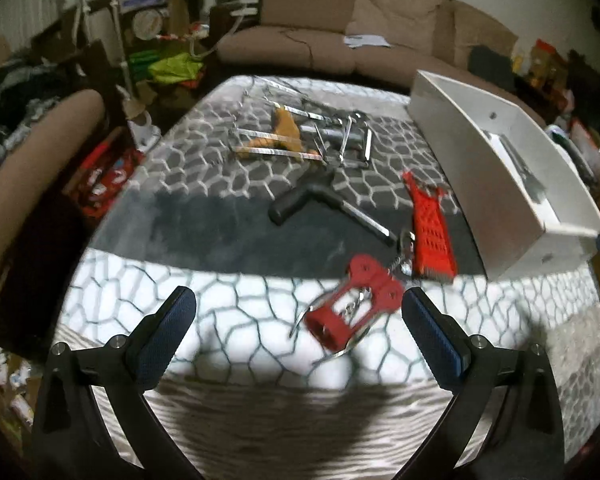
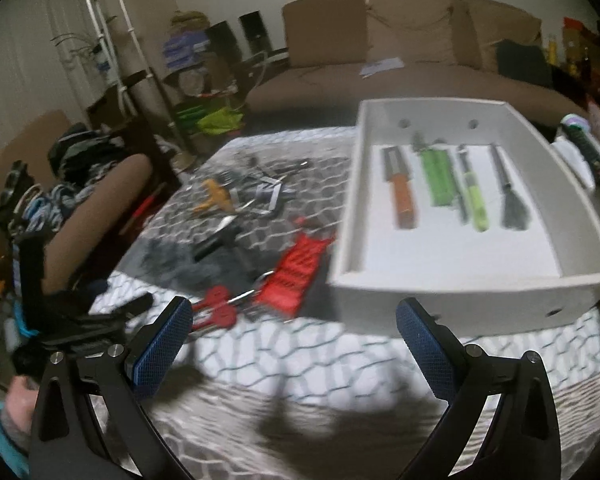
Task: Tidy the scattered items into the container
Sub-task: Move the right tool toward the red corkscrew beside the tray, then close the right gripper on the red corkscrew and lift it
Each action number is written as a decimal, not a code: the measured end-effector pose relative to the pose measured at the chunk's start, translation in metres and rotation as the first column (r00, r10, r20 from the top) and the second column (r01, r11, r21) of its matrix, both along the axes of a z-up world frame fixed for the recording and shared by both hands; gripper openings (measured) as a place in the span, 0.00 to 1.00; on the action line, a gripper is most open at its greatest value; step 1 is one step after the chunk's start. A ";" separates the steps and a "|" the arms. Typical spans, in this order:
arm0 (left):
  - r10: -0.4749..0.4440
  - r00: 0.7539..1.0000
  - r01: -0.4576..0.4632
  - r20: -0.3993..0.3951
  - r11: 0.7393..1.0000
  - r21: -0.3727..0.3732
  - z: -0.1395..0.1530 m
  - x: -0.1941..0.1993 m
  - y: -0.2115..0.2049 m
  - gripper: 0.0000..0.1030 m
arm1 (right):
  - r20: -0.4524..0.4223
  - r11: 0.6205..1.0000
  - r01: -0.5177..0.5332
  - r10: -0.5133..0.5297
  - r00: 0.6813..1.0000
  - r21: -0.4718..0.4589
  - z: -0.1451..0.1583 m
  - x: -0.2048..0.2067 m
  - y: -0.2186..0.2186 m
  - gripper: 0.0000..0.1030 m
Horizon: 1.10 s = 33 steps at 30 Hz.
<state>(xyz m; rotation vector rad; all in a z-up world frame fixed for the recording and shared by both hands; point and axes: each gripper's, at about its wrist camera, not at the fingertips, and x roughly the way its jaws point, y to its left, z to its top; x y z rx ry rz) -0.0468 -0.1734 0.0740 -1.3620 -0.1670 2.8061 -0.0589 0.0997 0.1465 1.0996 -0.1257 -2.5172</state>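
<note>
Both claws hung spread and empty above the near edge of the patterned blanket (image 1: pixel 228 320): the left gripper (image 1: pixel 298 314) faced the red corkscrew (image 1: pixel 352 308), likely the next pick, while the right gripper (image 2: pixel 292 322) faced the white tray (image 2: pixel 460 284) at the right edge. The tray held four tools laid side by side, one orange-handled and two green. The red grater (image 1: pixel 432 236), a black-handled tool (image 1: pixel 300 196) and a blurred, probably metal, pile (image 1: pixel 320 136) lay scattered beyond.
</note>
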 end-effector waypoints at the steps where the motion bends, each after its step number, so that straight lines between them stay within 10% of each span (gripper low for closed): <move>1: -0.040 0.999 0.040 -0.013 0.999 0.021 -0.007 0.003 -0.001 1.00 | 0.008 1.000 -0.010 0.010 1.000 -0.005 -0.003 0.002 -0.006 1.00; 9: -0.196 0.981 0.196 0.005 0.977 -0.079 -0.031 -0.011 0.022 1.00 | 0.046 0.998 -0.064 0.065 0.997 -0.010 -0.028 0.015 -0.037 1.00; 15: -0.287 0.957 0.290 0.051 0.953 -0.083 -0.053 -0.018 0.032 0.99 | 0.174 0.967 -0.061 0.106 0.979 -0.247 -0.052 0.008 -0.045 1.00; 17: -0.307 0.949 0.312 0.077 0.947 -0.077 -0.061 -0.019 0.034 0.85 | 0.231 0.939 -0.023 0.109 0.967 -0.344 -0.062 0.004 -0.045 1.00; 20: -0.316 0.941 0.322 0.125 0.947 -0.027 -0.070 -0.020 0.032 0.62 | 0.317 0.883 0.052 0.112 0.942 -0.466 -0.077 -0.004 -0.043 0.93; 23: -0.308 0.944 0.307 0.121 0.951 0.027 -0.070 -0.021 0.025 0.62 | 0.382 0.825 0.119 0.123 0.916 -0.552 -0.092 -0.013 -0.042 0.84; 29: -0.201 0.971 0.138 0.129 0.913 0.384 -0.073 -0.034 -0.032 0.51 | 0.413 0.798 0.137 0.149 0.898 -0.587 -0.108 -0.029 -0.053 0.80; 33: -0.185 0.974 0.116 0.133 0.905 0.409 -0.072 -0.038 -0.041 0.49 | 0.445 0.774 0.158 0.172 0.879 -0.613 -0.126 -0.039 -0.062 0.73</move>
